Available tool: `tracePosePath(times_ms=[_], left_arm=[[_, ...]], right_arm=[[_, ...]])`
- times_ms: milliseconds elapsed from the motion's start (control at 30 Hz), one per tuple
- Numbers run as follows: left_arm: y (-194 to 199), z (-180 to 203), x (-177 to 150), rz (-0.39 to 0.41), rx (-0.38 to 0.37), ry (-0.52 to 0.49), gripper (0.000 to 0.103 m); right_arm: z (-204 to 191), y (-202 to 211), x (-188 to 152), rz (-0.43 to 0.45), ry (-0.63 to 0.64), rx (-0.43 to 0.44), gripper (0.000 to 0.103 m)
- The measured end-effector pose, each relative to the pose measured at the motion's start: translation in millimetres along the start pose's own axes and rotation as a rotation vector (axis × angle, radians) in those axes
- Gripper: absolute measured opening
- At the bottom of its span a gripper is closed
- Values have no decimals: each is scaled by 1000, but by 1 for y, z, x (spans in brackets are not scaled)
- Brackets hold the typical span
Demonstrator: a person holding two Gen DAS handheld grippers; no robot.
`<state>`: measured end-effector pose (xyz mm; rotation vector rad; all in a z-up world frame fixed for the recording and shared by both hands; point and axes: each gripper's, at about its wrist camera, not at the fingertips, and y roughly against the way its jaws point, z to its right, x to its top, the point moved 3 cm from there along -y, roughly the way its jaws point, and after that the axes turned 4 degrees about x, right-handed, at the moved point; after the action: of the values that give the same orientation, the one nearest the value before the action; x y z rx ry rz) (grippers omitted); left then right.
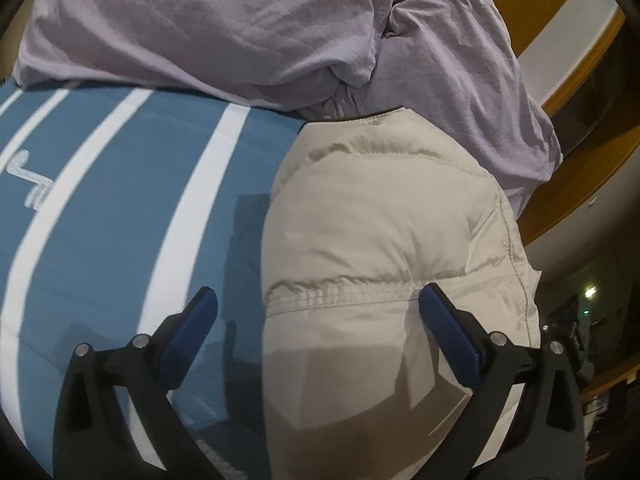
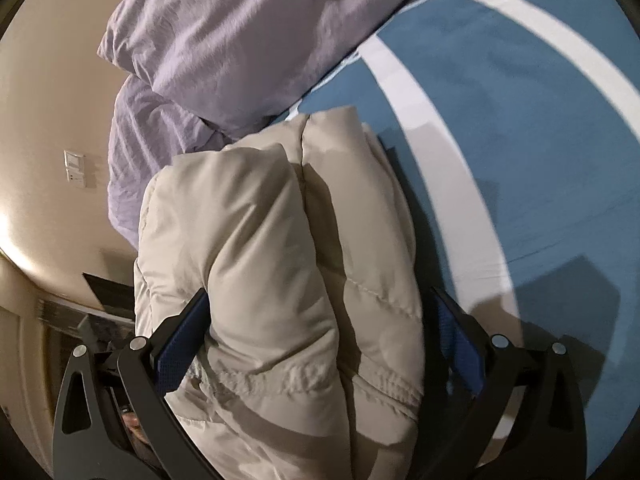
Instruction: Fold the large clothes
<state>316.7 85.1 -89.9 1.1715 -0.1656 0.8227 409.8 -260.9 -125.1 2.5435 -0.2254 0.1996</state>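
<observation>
One beige puffy jacket (image 2: 276, 264) lay folded in thick layers at the bed's (image 1: 100, 208) edge, beside a lilac duvet (image 1: 224, 28). We held our right gripper (image 2: 320, 312) wide around the bundle and our left gripper (image 1: 318, 312) wide above it, gripping nothing. We judged the slippery padding could spring open or slide off the bed.
</observation>
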Motion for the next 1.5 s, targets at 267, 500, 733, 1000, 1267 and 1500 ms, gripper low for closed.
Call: tracePosePath(times_ms=[267, 500, 733, 1000, 1267, 1500], left_arm=[[-15, -4, 1, -48, -128, 89, 101], [-12, -4, 4, -59, -204, 121, 84], [1, -16, 26, -24, -177, 103, 73], [14, -49, 68, 42, -76, 82, 68], [12, -77, 87, 109, 47, 63, 68], [25, -63, 78, 200, 165, -36, 73]], right_arm=[[-8, -10, 1, -25, 21, 34, 102], [-16, -6, -1, 0, 40, 92, 75], [-38, -20, 1, 7, 77, 119, 59], [-76, -64, 8, 2, 108, 161, 53], [-98, -97, 8, 62, 143, 104, 62], [-93, -82, 4, 77, 116, 80, 69]])
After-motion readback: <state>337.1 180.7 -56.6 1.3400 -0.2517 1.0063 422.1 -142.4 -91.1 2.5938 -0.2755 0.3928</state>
